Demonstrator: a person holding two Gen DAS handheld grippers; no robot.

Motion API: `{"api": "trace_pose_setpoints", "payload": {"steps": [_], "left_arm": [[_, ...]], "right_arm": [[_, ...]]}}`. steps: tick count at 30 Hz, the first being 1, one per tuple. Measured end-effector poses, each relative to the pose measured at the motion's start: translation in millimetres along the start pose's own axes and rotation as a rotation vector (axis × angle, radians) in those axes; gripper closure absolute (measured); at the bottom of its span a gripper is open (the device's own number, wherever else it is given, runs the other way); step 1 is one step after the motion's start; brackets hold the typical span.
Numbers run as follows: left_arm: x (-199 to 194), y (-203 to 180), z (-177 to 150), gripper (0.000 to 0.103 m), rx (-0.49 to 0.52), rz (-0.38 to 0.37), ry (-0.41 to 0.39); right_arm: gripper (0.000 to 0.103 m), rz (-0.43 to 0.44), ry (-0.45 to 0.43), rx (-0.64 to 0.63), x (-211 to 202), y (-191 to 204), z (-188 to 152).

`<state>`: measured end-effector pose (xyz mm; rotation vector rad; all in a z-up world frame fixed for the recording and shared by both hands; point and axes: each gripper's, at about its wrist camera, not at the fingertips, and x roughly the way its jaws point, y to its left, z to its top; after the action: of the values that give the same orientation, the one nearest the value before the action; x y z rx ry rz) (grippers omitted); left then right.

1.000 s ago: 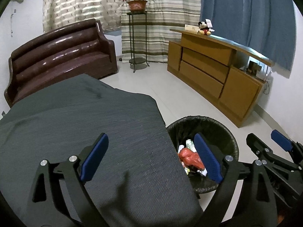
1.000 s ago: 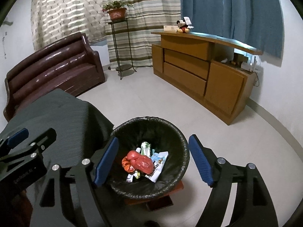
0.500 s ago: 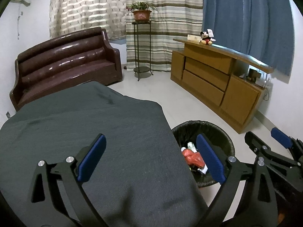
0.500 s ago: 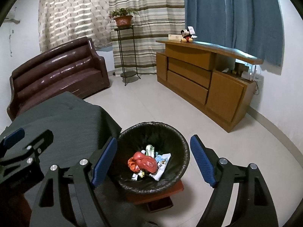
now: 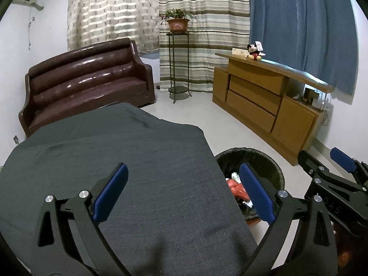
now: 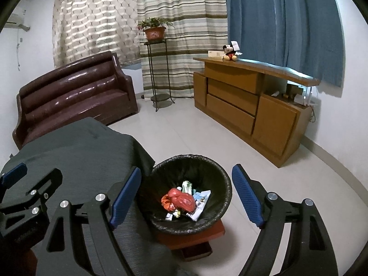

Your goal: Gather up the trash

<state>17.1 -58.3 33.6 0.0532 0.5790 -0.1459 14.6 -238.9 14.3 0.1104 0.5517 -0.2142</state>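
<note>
While both grippers gape empty, trash bin [image 6: 226,184] beside grey-clothed table [image 5: 138,172], sofa [image 5: 87,85] behind.

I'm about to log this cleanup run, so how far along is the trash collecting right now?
Done: red wrapper and paper scraps lie in the lined bin. In hand: nothing; left gripper and right gripper are both open and empty. Left: no trash shows on the grey tablecloth.

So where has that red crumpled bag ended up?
The red bag lies inside the black-lined bin, among paper scraps, low in the right wrist view, beside the grey-covered table.
</note>
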Motion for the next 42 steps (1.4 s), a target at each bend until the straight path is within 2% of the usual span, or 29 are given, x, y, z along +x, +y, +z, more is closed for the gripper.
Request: {"api": "trace_pose_setpoints", "payload": {"steps": [42], "left_arm": [[-5.4, 8.2, 1.4, 0.008, -0.022, -0.007, 0.002]], "right_arm": [[0.024, 0.002, -0.013, -0.008, -5.6, 5.6, -0.4]]}}
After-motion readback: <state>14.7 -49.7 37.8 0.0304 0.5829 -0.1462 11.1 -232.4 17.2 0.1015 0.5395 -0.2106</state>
